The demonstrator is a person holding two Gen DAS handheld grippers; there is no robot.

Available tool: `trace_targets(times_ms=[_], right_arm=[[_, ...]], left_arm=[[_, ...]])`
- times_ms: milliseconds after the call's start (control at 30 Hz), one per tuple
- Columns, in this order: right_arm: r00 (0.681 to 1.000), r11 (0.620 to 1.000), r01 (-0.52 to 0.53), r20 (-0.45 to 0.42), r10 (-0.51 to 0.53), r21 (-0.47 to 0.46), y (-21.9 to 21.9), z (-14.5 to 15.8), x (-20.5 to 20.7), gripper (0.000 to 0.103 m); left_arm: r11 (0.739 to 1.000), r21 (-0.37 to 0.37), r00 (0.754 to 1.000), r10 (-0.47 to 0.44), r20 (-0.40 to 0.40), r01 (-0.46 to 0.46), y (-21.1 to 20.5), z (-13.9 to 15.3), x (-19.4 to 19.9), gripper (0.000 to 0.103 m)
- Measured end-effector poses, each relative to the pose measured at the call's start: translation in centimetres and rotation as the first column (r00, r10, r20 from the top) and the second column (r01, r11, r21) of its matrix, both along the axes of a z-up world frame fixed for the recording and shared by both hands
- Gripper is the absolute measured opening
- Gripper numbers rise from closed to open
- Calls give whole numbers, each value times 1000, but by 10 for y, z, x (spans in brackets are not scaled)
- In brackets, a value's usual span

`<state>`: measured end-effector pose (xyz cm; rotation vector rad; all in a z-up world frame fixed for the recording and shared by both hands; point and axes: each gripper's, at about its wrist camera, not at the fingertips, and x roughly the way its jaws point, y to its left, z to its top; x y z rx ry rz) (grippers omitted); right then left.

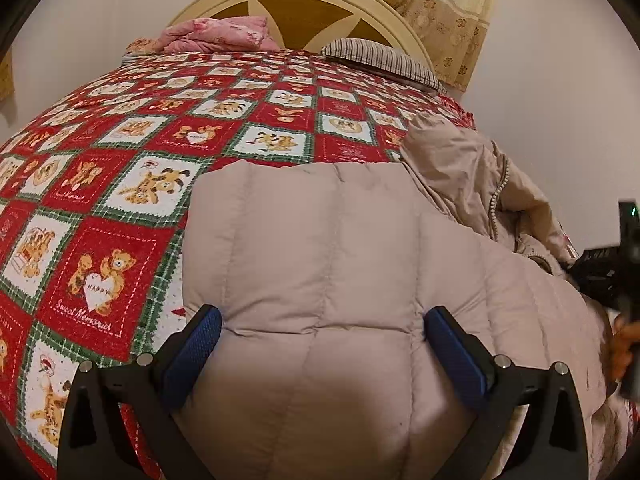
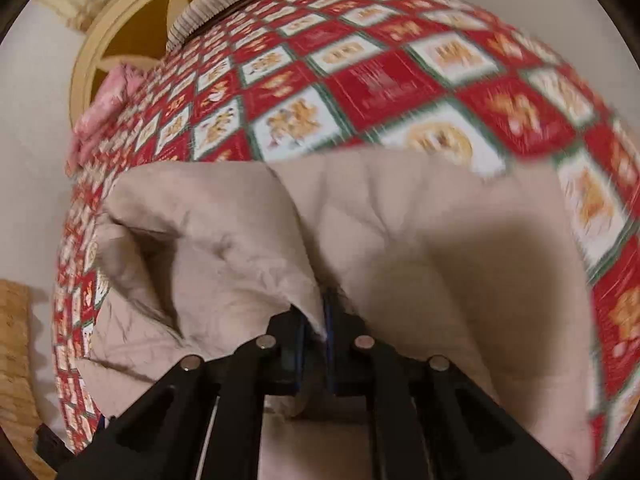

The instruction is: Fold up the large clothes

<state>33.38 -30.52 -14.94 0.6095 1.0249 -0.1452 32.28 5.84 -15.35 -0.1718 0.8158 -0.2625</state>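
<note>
Reviewing from the left side: the left gripper (image 1: 322, 330) rests over the beige quilted coat (image 1: 320, 248), its jaws standing wide apart with one blue pad (image 1: 192, 356) at either side of a padded panel; nothing is pinched between them, though the pads appear to press on or sit just against the fabric. The coat lies on the bed, spread over the red patchwork bedspread (image 1: 120, 168) near the edge closest to the camera; its left portion lies flat with straight seams and a fairly square far edge; its right portion is bunched, with a zipper (image 1: 498, 196) exposed among the rumples.

Further right, the right gripper (image 2: 316, 320) has its jaws drawn together on a fold of the coat; a thin layer of beige cloth passes between them and drapes away on both sides; that view is smeared by motion.

Progress, as a judgement: the fold is under way but early to middling; the flat left panel looks settled; the crumpled right side, presumably the part now gripped, remains to be brought over and smoothed; no compact finished bundle is visible.

Legible writing: one bedspread square with bears holding a heart (image 1: 97, 294) reads "HAPPY", with "Sweet Memories" in script beneath; no brand or label shows on the coat.
</note>
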Motion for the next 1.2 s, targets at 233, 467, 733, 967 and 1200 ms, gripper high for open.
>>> trace_targets(times_ms=[233, 467, 733, 967, 1200], right_arm=[[976, 981, -1, 215, 44, -195, 20, -5, -18, 7], [964, 994, 3, 265, 26, -109, 8, -7, -22, 7], [960, 994, 2, 277, 28, -109, 8, -9, -26, 8], [958, 997, 2, 285, 22, -83, 6, -10, -28, 8], [959, 997, 2, 284, 18, -72, 4, -11, -26, 8]], left_arm=[[989, -120, 996, -82, 48, 87, 4, 45, 1, 102], [970, 47, 961, -244, 133, 240, -80, 88, 30, 102], [957, 183, 974, -216, -74, 226, -150, 40, 100, 102], [981, 186, 983, -23, -180, 57, -102, 21, 121, 77], [981, 166, 985, -77, -155, 103, -77, 34, 88, 36]])
